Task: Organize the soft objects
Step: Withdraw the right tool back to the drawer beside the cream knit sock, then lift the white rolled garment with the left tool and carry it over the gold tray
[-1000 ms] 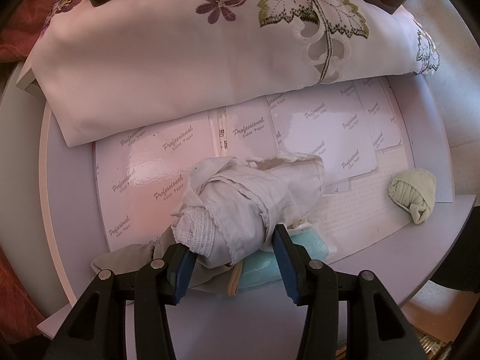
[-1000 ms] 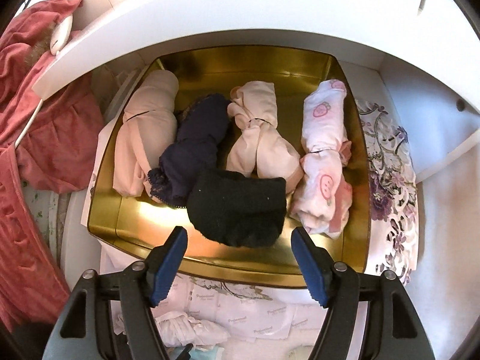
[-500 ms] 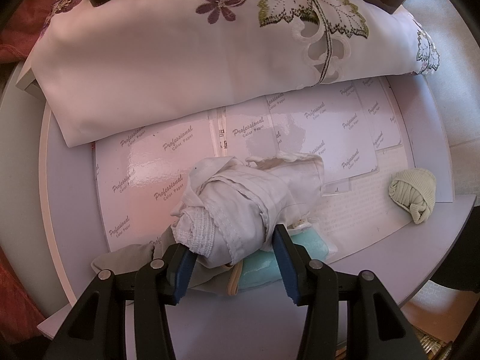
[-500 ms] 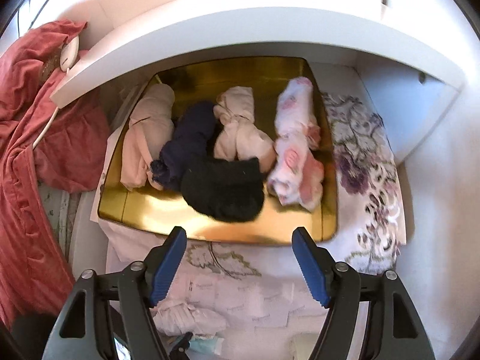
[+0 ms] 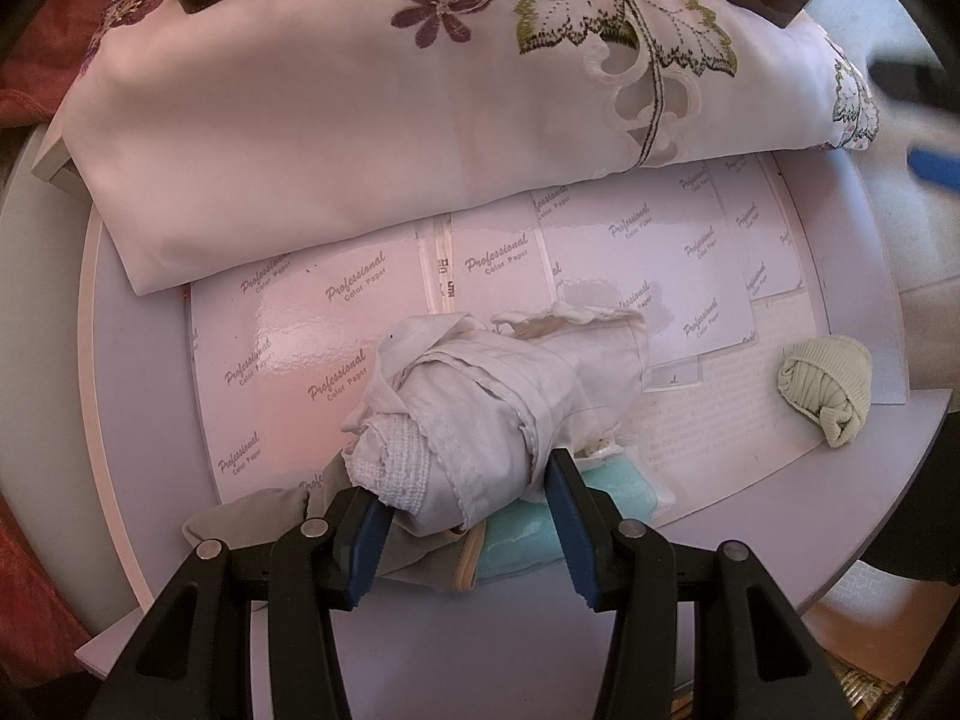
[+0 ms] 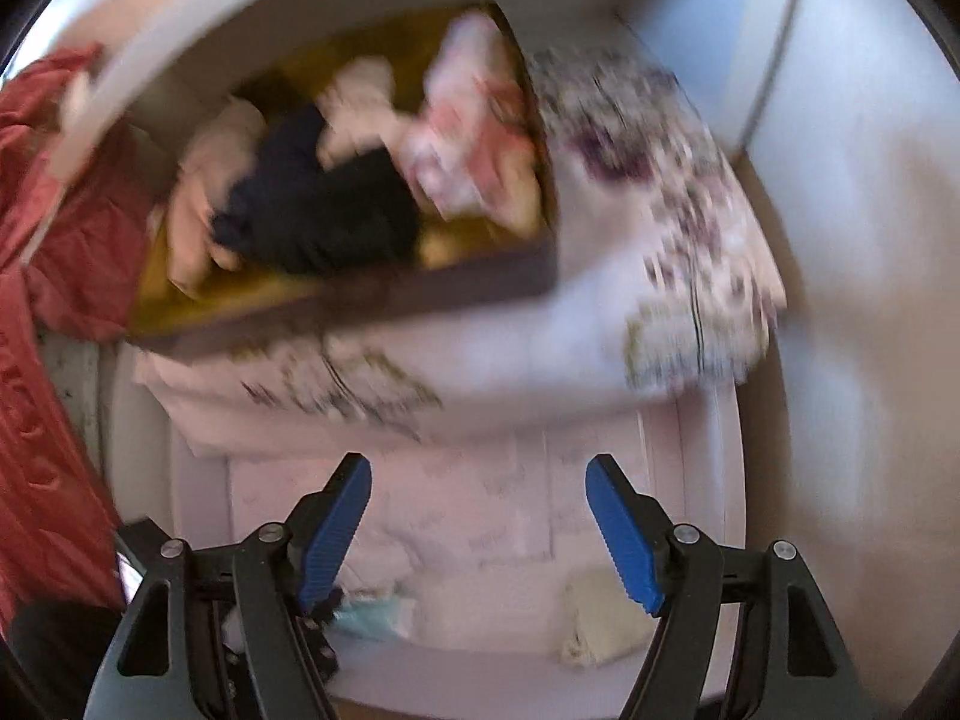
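On the round table [image 5: 750,588], left gripper [image 5: 465,516] clamps the white rolled garment [image 5: 492,408] for boxing; right gripper [image 6: 480,531], agape and empty, should likely target the beige sock ball [image 5: 831,387].

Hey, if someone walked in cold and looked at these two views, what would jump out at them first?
Probably the white rolled-up garment in the middle of the table, with the left claw shut on its near end. Behind it lies a big embroidered cloth with purple flowers and green leaves. In the blurred right view, a gold tray of rolled clothes sits on that cloth, and the right claw hangs open and empty in front of it.
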The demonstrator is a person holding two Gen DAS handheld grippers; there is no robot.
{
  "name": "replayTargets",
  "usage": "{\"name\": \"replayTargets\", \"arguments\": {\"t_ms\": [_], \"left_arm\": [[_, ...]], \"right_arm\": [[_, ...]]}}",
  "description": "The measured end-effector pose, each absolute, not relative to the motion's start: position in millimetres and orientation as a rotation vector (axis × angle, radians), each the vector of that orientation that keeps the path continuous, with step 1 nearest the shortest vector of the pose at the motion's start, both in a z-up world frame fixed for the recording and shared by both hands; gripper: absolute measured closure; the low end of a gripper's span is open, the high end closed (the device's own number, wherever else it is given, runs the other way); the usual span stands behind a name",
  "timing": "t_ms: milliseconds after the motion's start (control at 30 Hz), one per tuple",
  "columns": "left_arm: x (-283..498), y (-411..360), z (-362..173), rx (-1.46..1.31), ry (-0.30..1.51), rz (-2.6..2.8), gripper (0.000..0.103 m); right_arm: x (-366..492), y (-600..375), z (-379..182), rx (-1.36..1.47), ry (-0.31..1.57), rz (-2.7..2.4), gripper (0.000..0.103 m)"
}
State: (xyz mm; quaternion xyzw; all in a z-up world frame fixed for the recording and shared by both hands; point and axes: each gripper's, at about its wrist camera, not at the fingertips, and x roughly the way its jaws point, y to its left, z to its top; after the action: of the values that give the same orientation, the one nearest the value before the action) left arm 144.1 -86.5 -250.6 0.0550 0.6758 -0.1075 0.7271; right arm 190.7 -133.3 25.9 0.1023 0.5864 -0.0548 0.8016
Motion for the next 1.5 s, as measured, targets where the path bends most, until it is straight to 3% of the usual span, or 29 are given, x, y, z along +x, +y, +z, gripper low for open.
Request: {"name": "replayTargets", "arguments": {"t_ms": [600, 1033, 1500], "left_arm": [[151, -69, -248, 0.035, 1.501, -0.25, 0.057], [159, -38, -235, -0.159, 1.492, -0.244, 0.061], [159, -23, -198, -0.317, 1.427, -0.278, 0.061]], "right_arm": [[150, -141, -75, 0.175, 1.565, -0.299, 0.027], [154, -109, -94, 0.017, 1.592, -0.297, 0.015], [153, -92, -106, -0.031, 1.602, -0.292, 0.015]]}}
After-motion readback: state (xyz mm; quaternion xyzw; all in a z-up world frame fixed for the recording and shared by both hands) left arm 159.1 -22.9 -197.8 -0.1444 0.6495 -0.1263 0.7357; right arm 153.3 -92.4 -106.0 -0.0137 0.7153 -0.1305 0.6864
